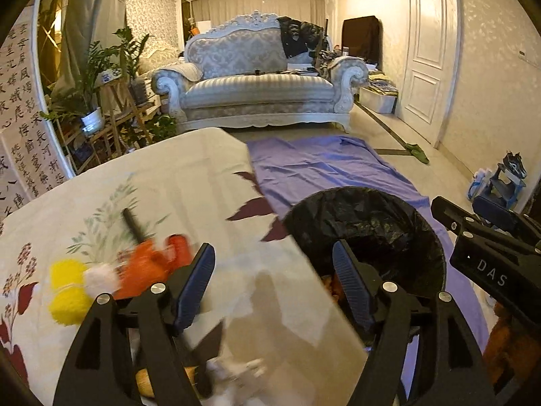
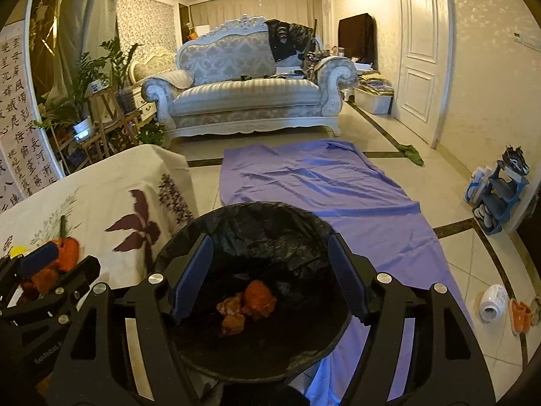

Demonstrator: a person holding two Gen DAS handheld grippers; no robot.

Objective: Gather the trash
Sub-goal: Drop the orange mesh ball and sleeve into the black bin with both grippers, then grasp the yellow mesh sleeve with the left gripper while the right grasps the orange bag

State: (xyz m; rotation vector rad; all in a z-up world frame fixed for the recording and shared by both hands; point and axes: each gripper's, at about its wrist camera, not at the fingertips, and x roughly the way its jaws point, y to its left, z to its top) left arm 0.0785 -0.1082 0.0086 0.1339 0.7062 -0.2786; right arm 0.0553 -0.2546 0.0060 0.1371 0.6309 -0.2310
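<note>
Living room, sofa (image 2: 250,91) at back. Right gripper (image 2: 270,270) hovering over black-lined bin (image 2: 287,237), jaws apart and empty; crumpled orange scraps (image 2: 248,304) lying at bin's bottom. Left gripper (image 1: 274,284) above floral-clothed worktop (image 1: 189,182), jaws apart, empty; orange trash (image 1: 152,267), yellow and white pom-poms (image 1: 67,291) just left of it.

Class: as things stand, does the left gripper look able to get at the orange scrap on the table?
Probably yes. The left gripper is open and empty over the table, and the orange scrap lies beside its left finger with nothing between them.
</note>
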